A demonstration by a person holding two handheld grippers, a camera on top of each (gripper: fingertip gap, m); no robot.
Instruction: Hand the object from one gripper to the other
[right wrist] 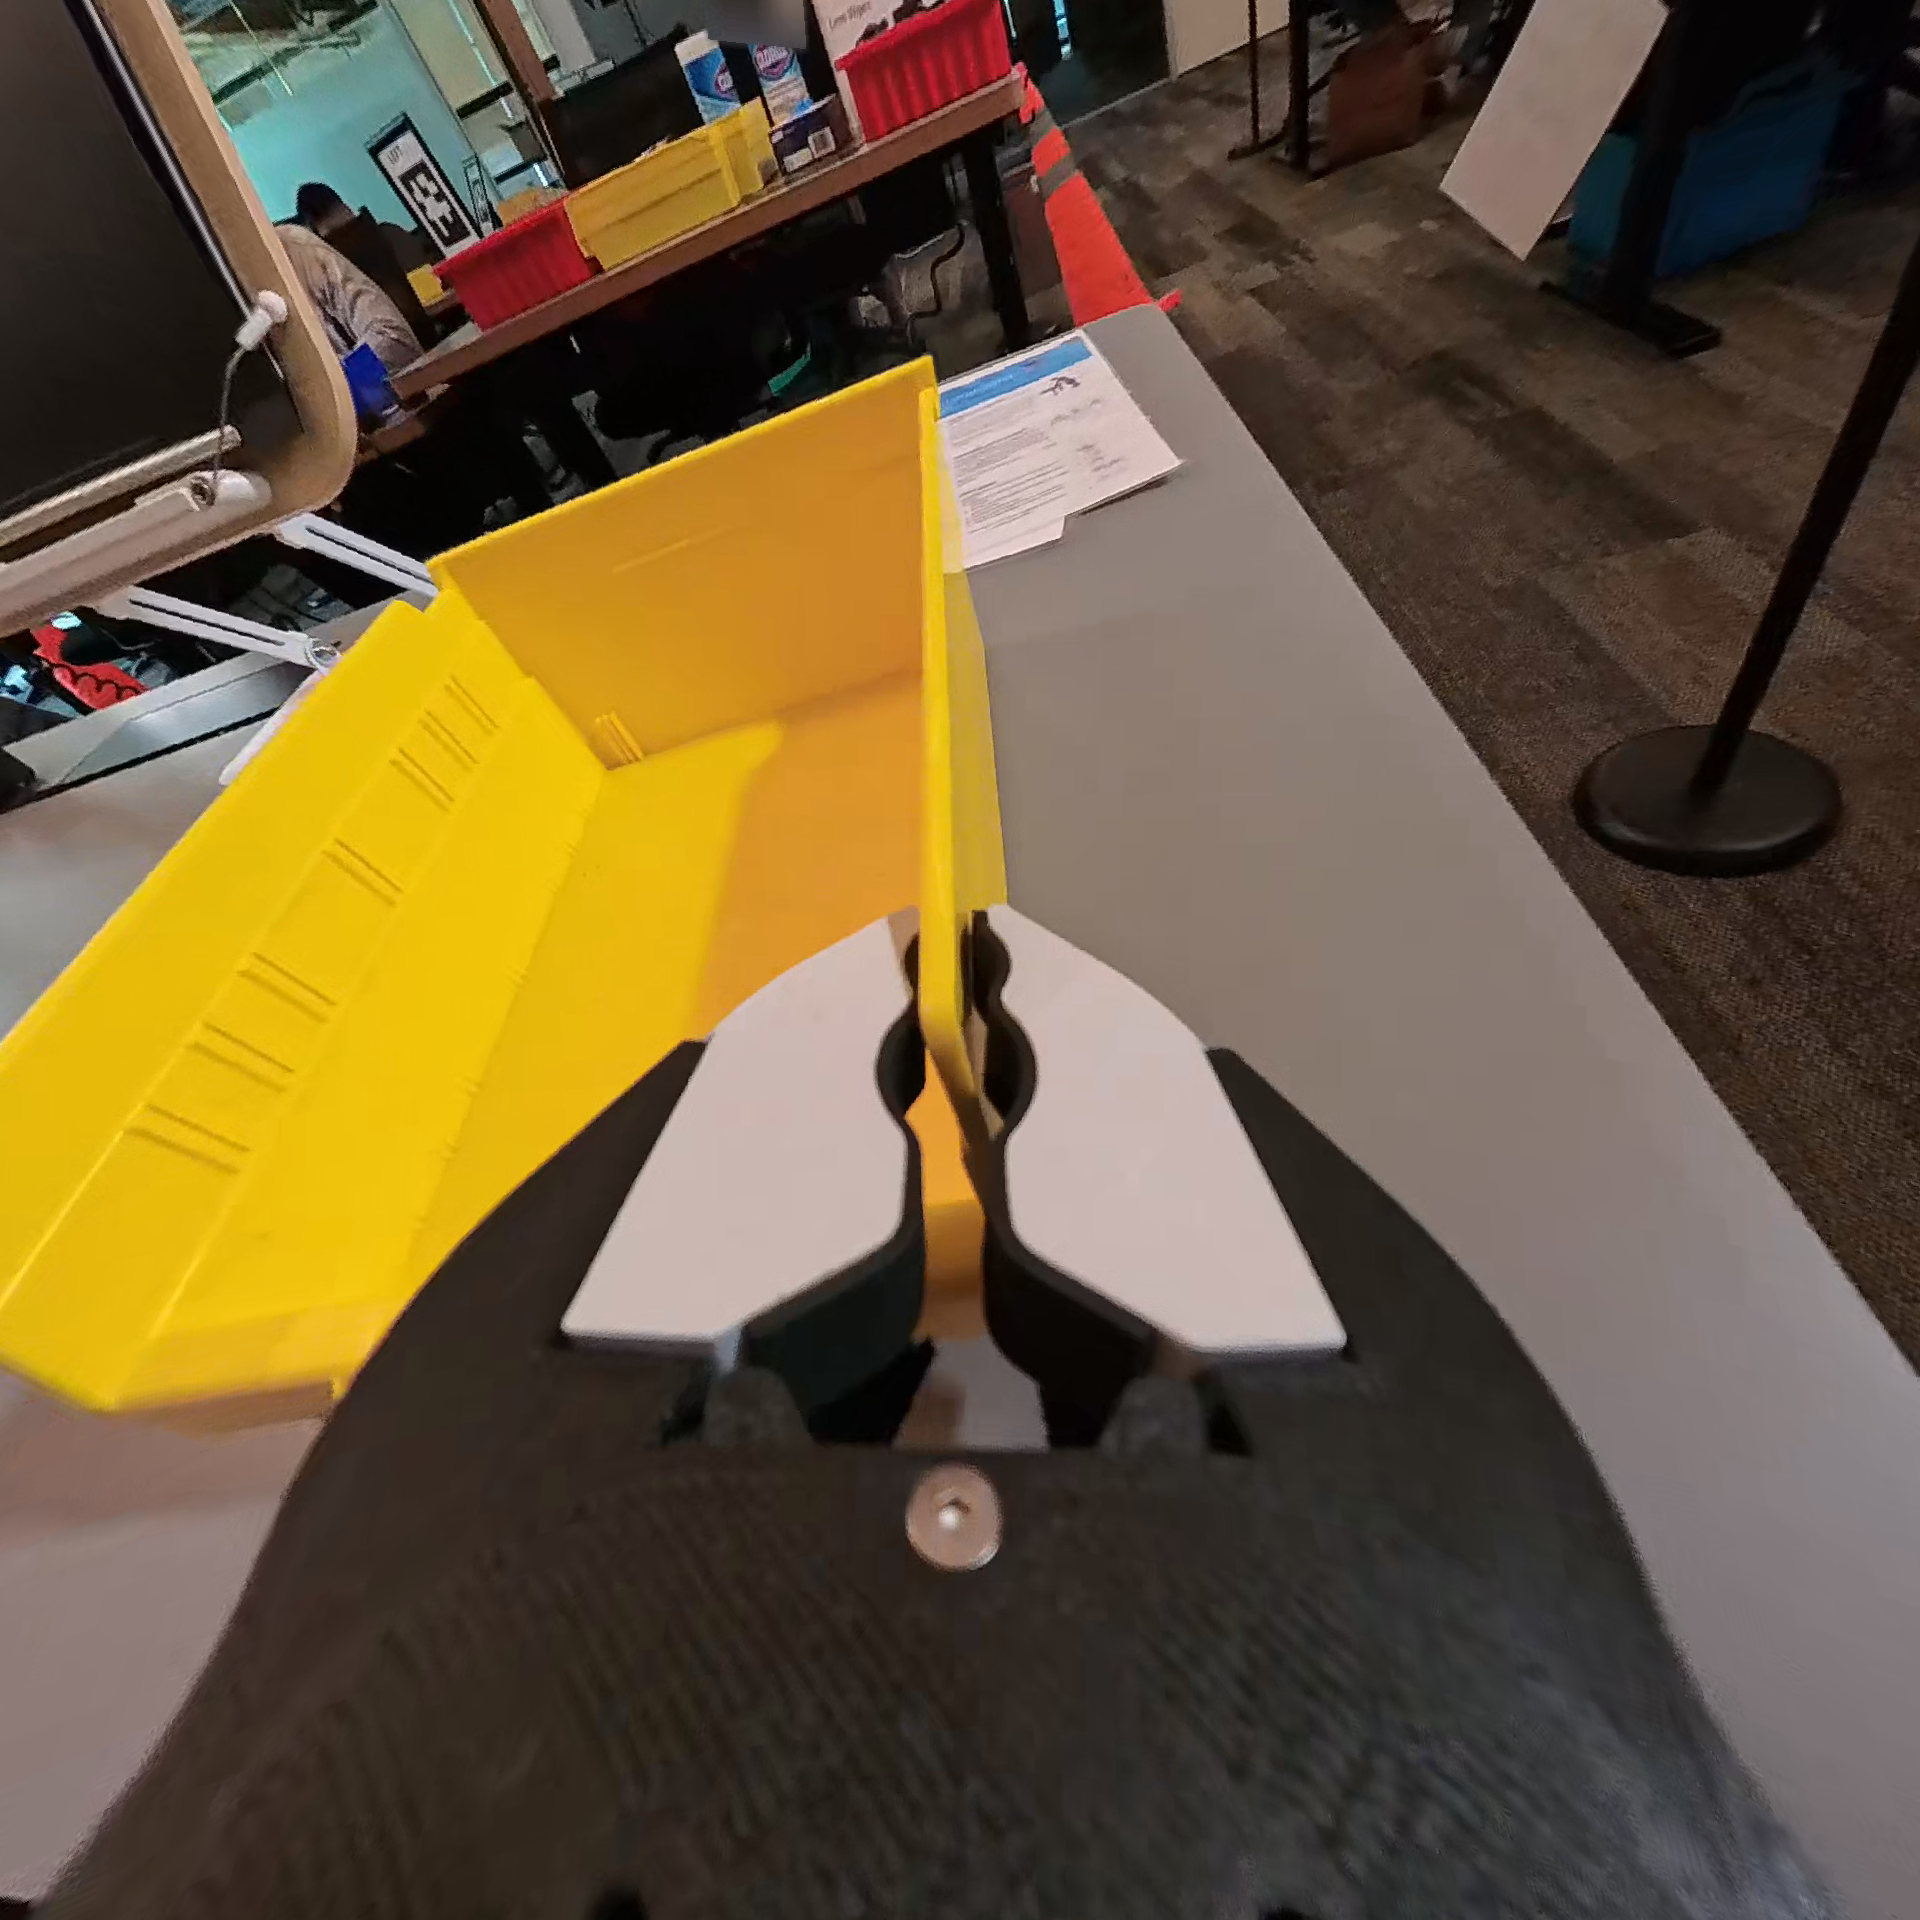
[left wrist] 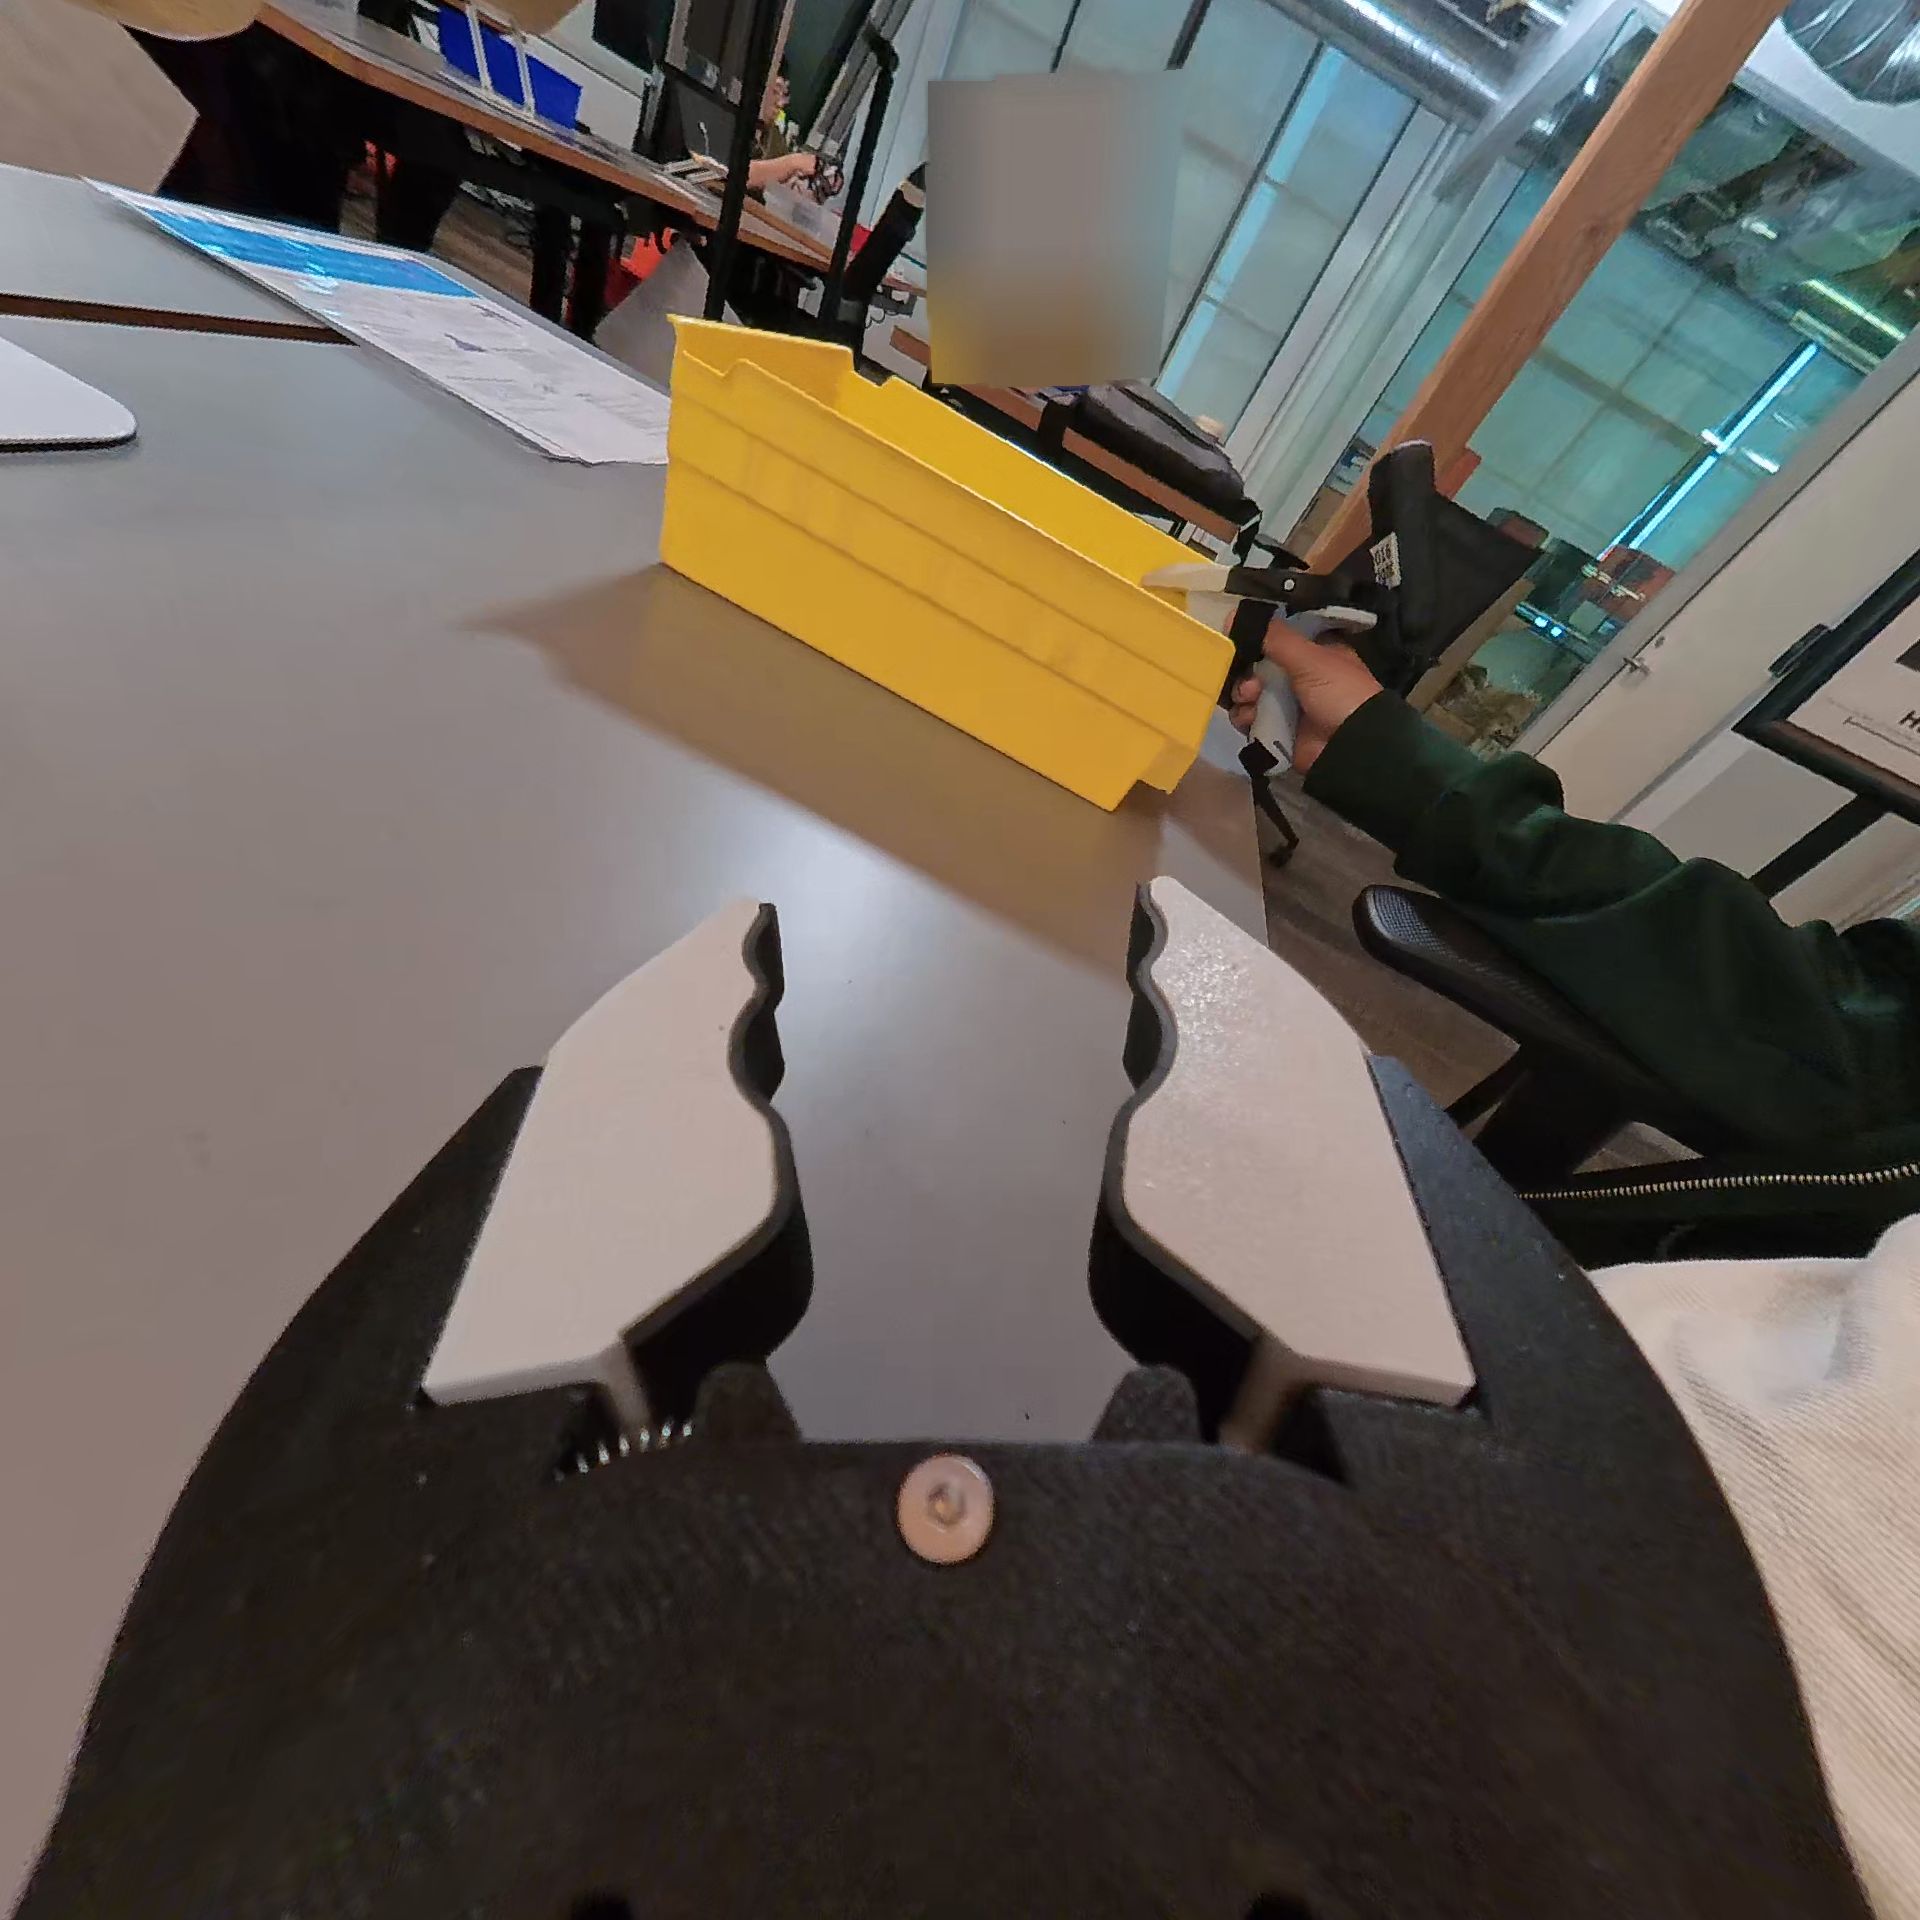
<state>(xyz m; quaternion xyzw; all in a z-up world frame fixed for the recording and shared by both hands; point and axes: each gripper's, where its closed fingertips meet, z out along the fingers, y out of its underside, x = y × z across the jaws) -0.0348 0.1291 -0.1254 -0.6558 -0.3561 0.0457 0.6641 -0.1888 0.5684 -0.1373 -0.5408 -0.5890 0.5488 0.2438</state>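
A long yellow plastic bin [left wrist: 914, 582] stands on the grey table [left wrist: 312, 779], empty inside [right wrist: 582, 935]. My right gripper [right wrist: 945, 925] is shut on the bin's right side wall near its near end, one finger inside and one outside. In the left wrist view that right gripper [left wrist: 1179, 582] shows at the bin's far right end, held by a hand in a dark green sleeve. My left gripper [left wrist: 956, 904] is open and empty, low over the table, well short of the bin.
Printed sheets [left wrist: 447, 343] lie on the table beyond the bin, also in the right wrist view [right wrist: 1049, 447]. A white flat item [left wrist: 52, 405] lies at far left. A monitor [right wrist: 125, 260] stands left of the bin. A black stanchion base [right wrist: 1704, 800] and an office chair [left wrist: 1507, 997] stand off the table's edge. Some 45 centimeters of space lies between my two pairs of fingers.
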